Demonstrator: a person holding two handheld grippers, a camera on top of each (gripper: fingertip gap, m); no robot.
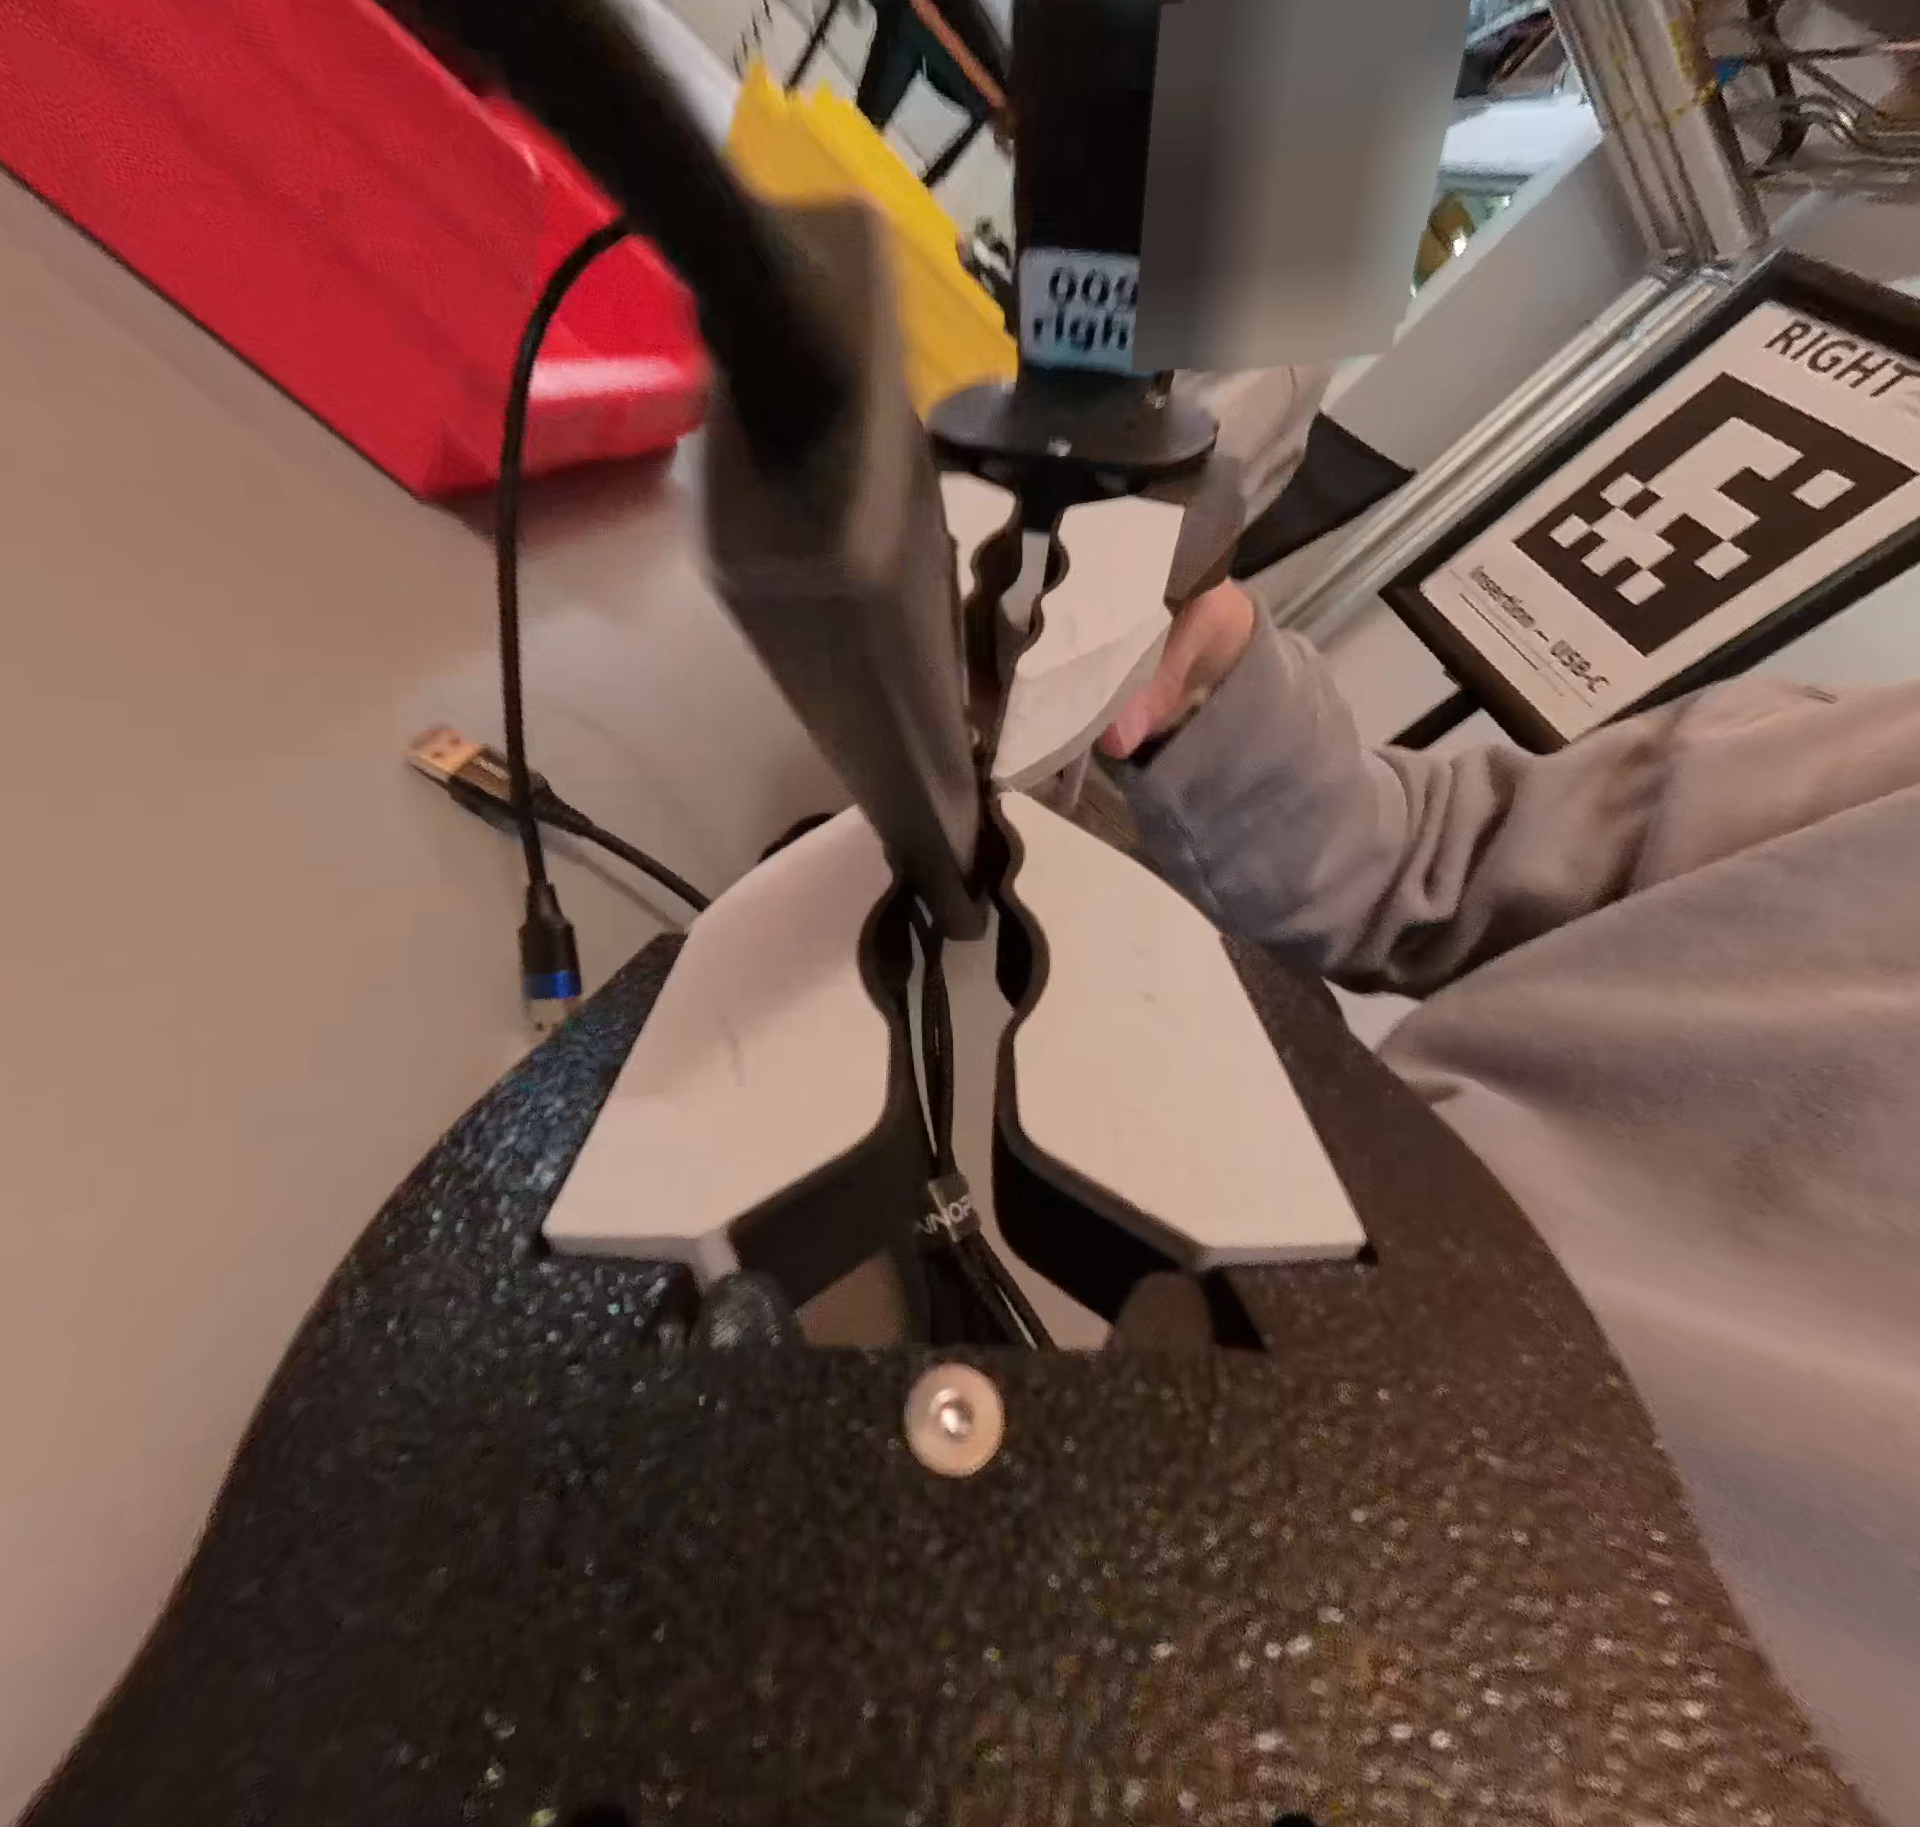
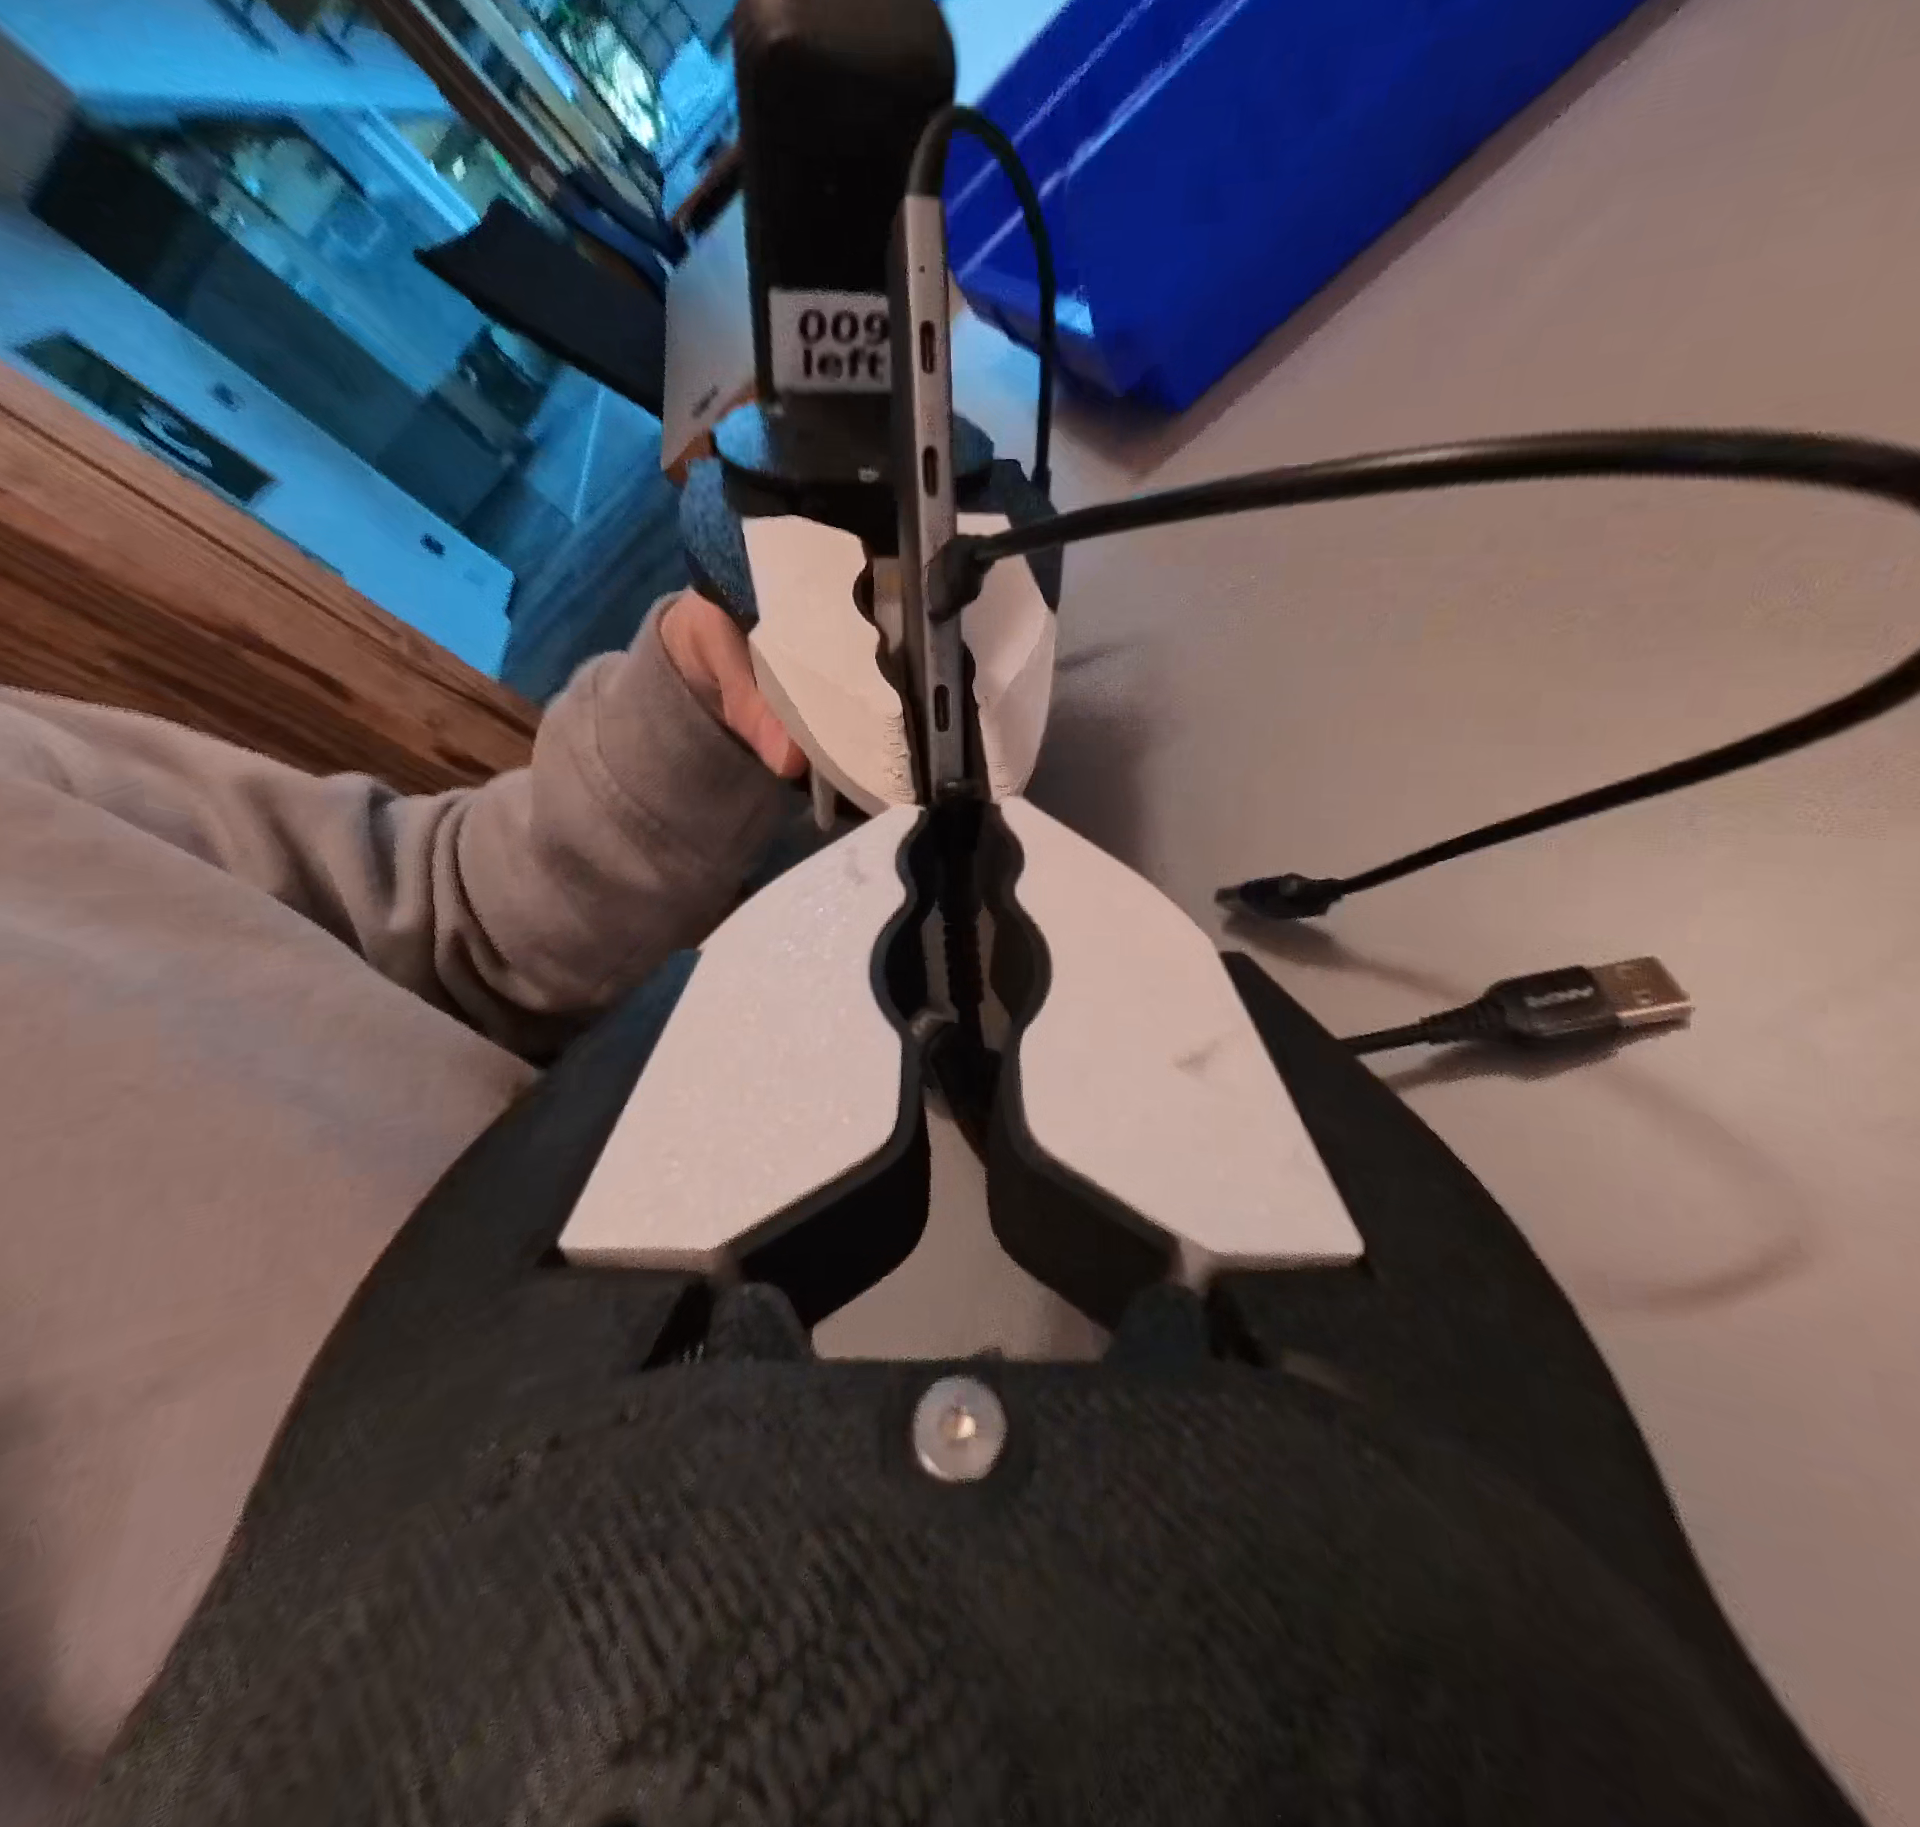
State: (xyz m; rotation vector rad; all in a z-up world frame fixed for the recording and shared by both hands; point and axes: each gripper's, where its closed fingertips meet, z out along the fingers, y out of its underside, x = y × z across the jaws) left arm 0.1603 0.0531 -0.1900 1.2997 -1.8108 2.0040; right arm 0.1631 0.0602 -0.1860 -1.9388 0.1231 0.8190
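My left gripper is shut on the lower end of a grey USB hub, which stands up and tilts left. A black braided cable runs down through the gap between its fingers. In the right wrist view the hub shows several ports along its edge, with a black cable plugged into one. My right gripper is shut on a black braided cable plug, its tips right at the hub's near end. It faces the left gripper, tips almost touching.
A loose USB-A plug and a small black plug lie on the grey table. A blue bin stands behind. A red bin, a yellow object and a framed marker sign stand nearby. Grey sleeves hold both grippers. Less than 4 cm separates the two grippers' tips.
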